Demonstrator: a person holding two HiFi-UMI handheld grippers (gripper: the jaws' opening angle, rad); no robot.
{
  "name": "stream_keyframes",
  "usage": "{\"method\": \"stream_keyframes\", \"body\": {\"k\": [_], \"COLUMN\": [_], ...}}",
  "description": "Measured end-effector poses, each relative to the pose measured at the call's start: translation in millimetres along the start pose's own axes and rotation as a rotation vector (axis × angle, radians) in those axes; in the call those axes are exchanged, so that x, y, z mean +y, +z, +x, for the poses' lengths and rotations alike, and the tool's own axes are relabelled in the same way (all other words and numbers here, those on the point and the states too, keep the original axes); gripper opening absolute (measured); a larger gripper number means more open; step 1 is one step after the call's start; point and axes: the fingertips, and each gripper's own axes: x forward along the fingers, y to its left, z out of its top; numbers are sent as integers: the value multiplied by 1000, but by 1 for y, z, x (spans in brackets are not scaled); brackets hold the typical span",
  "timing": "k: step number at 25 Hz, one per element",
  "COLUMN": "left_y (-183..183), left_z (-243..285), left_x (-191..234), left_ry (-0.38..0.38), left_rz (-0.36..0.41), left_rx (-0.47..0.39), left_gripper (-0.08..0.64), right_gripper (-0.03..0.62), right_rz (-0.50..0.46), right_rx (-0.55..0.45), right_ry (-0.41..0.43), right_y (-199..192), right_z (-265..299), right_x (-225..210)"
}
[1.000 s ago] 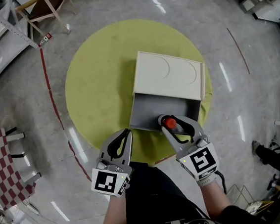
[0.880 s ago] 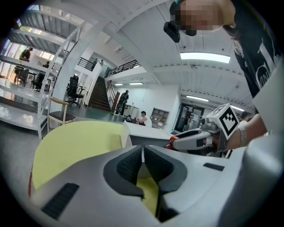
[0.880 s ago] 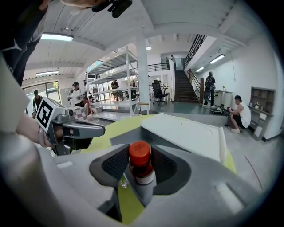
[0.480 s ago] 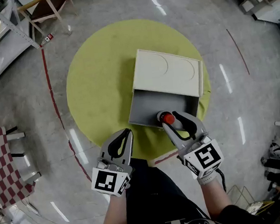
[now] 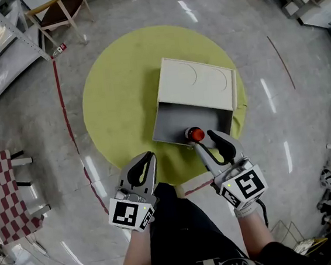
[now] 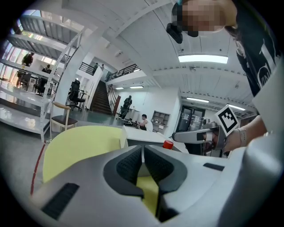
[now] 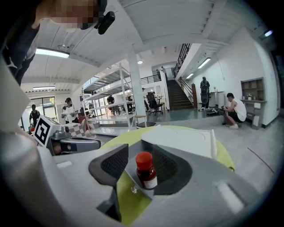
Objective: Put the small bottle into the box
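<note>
Just spreading right gripper [image 5: 206, 141] fingers wide around small bottle [image 5: 195, 134] at box's [image 5: 173, 119] six o'clock; left gripper [image 5: 150, 156] fingers closed, empty; seeming light, slick, so regrasping mid-body.

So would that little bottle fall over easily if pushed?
Probably tips fairly easily: the bottle stands upright, taller than wide. Its round body would likely roll once down. It looks like dark glass, so maybe fragile.

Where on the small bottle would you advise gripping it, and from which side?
Probably the round body just under the red cap, coming in from the person's side: the small bottle stands upright at the near edge of the box, with the side walls and open lid around the rest.
</note>
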Motion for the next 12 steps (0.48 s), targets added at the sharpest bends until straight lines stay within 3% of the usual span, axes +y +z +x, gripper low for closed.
{"method": "stream_keyframes", "body": {"k": [8, 12], "left_y": [8, 13], "left_z": [-14, -20], "left_x": [-16, -26], "left_ry": [-8, -21], "left_rz": [28, 42], "left_rx": [-19, -34], "left_gripper": [23, 23], "right_gripper": [147, 107], "right_rz": [13, 16], "right_rx": [-28, -38], "right_ry": [-1, -8], "right_y": [6, 7], "right_z": [-23, -35], "right_x": [10, 15]}}
